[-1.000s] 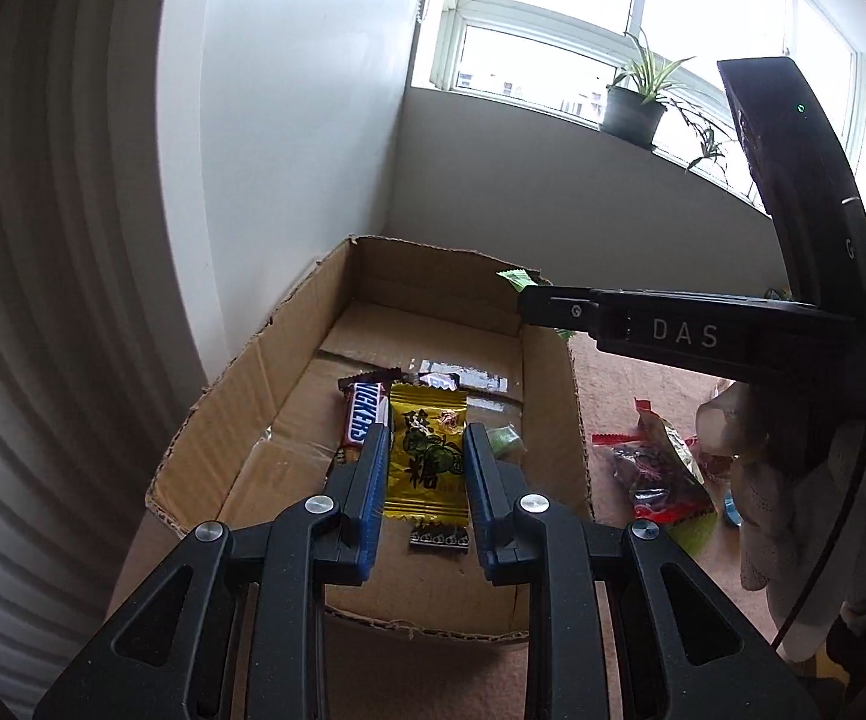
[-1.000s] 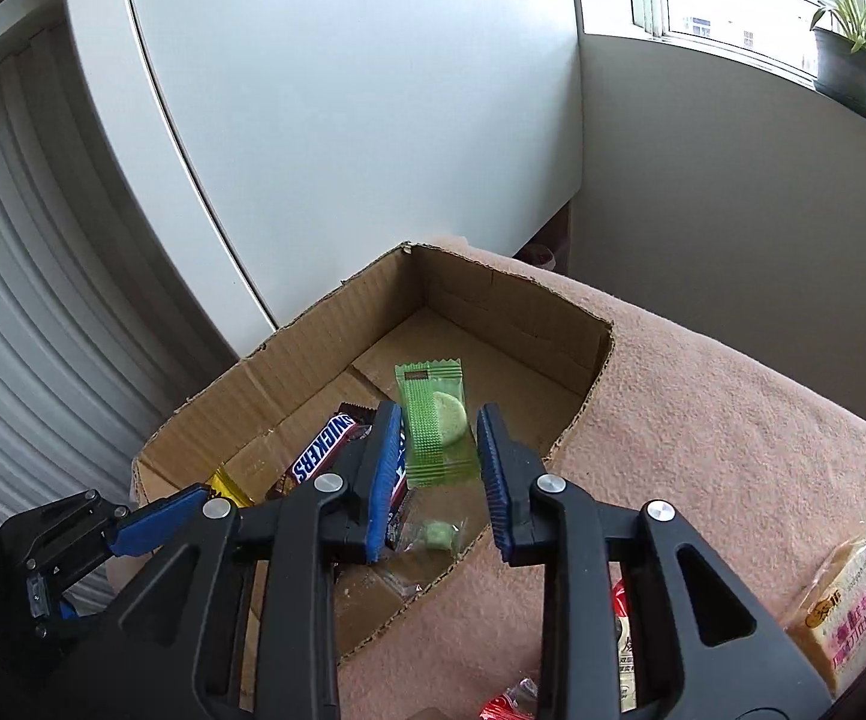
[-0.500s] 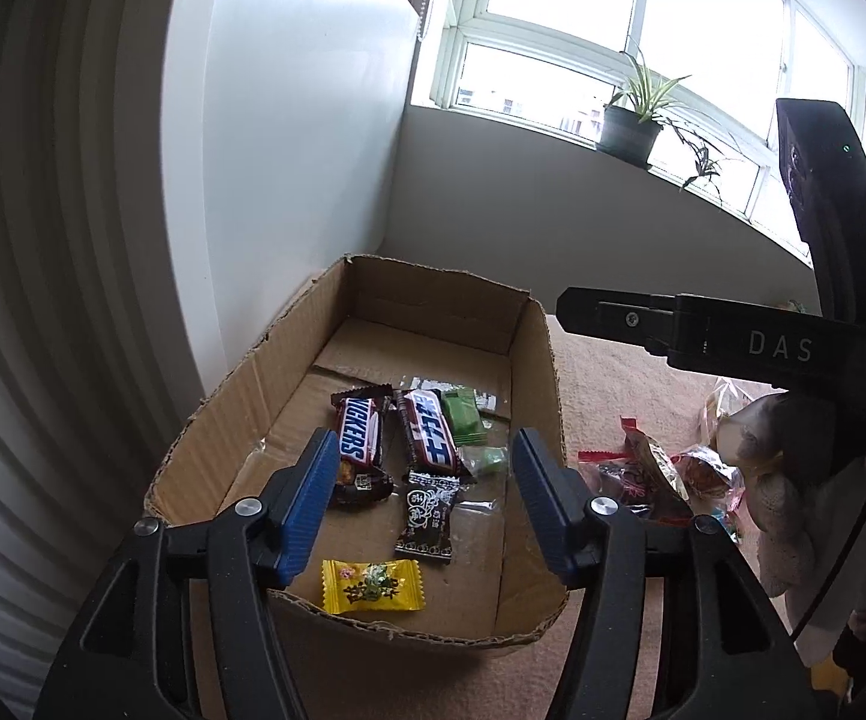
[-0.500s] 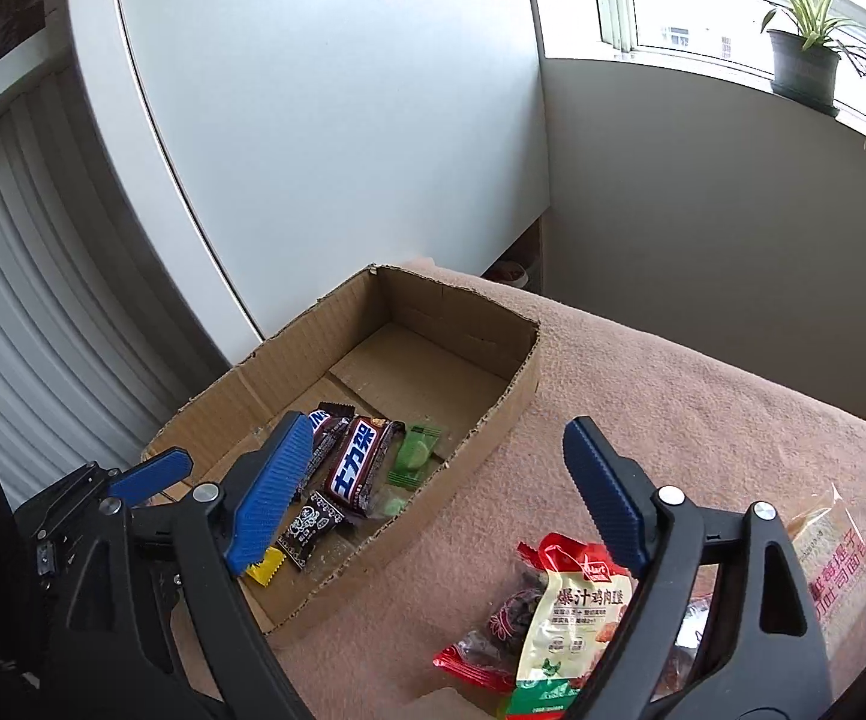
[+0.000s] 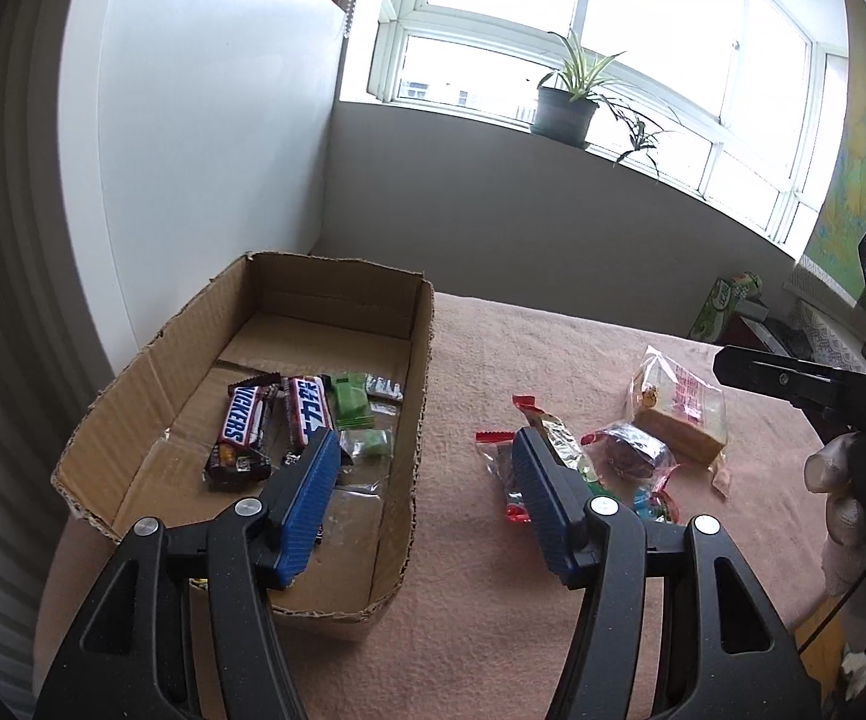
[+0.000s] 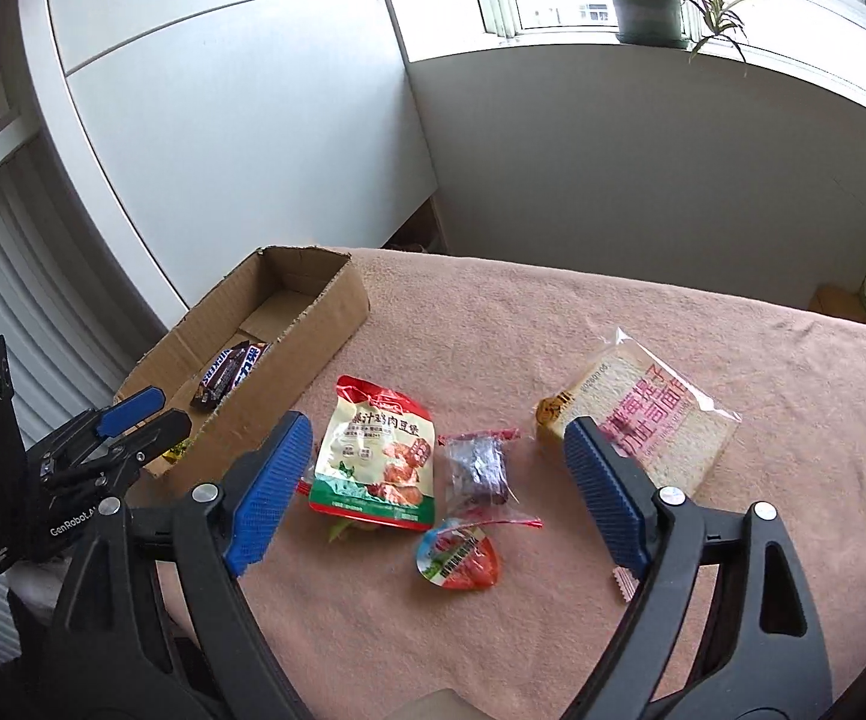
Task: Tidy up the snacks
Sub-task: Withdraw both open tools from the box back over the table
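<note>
**Blue-padded jaws empty: part of the snacks boxed, the larger packets still out**

Blue pads on your right gripper (image 6: 433, 489) stand wide apart with nothing between them; it hangs over the loose snacks on the pink cloth (image 6: 553, 312). Directly ahead of it lie the red-and-green chicken snack pouch (image 6: 380, 453), a small dark wrapped sweet (image 6: 481, 468) just beside it, a round jelly cup (image 6: 460, 558) nearer you, and the bagged bread slice (image 6: 643, 414) partly behind the right finger. Your left gripper (image 5: 424, 507) is about half open and likewise holds nothing; it straddles the right-hand wall of the cardboard box (image 5: 418, 420).

Inside the box you already have the Snickers bar (image 5: 244, 423), a second chocolate bar (image 5: 310, 414) touching it, green-wrapped sweets (image 5: 350, 399) and a few smaller pieces that are hard to make out. Judged from this layout, the small items are stowed and at least four packets remain on the cloth. The task looks roughly half done; the pouch seems your nearest pick.
</note>
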Available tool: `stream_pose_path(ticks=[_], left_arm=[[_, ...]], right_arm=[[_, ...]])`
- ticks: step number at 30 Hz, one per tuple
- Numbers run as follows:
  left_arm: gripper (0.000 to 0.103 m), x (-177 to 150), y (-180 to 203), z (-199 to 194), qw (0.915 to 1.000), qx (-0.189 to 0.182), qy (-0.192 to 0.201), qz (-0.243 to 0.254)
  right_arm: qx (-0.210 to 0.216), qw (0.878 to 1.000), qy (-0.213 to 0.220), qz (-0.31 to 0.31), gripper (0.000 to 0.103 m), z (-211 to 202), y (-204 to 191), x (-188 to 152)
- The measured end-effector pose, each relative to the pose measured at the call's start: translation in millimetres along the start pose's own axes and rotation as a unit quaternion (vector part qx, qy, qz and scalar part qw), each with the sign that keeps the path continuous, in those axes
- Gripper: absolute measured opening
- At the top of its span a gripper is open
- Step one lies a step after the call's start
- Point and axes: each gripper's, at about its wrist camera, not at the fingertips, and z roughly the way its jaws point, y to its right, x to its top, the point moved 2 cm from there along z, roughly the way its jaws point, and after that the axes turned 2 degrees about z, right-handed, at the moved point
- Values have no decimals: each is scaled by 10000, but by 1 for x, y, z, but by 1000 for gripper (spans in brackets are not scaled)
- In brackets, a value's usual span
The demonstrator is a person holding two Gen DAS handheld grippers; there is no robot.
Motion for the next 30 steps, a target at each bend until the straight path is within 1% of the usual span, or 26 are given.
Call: stream_pose_path(ticks=[6,12,14,19,20,23,26,30], left_arm=[[59,-12,31,4,9991,-194,-165,338],[59,-31,55,15,9960,-428,-508,601],[59,-36,63,20,9944,-456,-607,734],[59,-45,79,31,9906,-487,-795,998],[58,-47,81,34,9900,-462,-835,1039],[50,-50,83,46,9881,-485,-1023,1044],[44,-51,85,54,9862,-495,-1131,1104],[42,-49,89,58,9856,-508,-1175,1105]], right_arm=[[-34,9993,-134,359,88,-16,38,-33],[-174,9988,-312,340,88,-19,57,-62],[-171,9989,-370,249,88,-15,55,-69],[-123,9986,-461,-223,88,0,36,-80],[-85,9983,-492,-303,88,4,31,-81],[-22,9971,-572,-511,88,17,20,-83],[37,9962,-644,-588,81,29,17,-82],[96,9952,-777,-591,75,45,19,-81]])
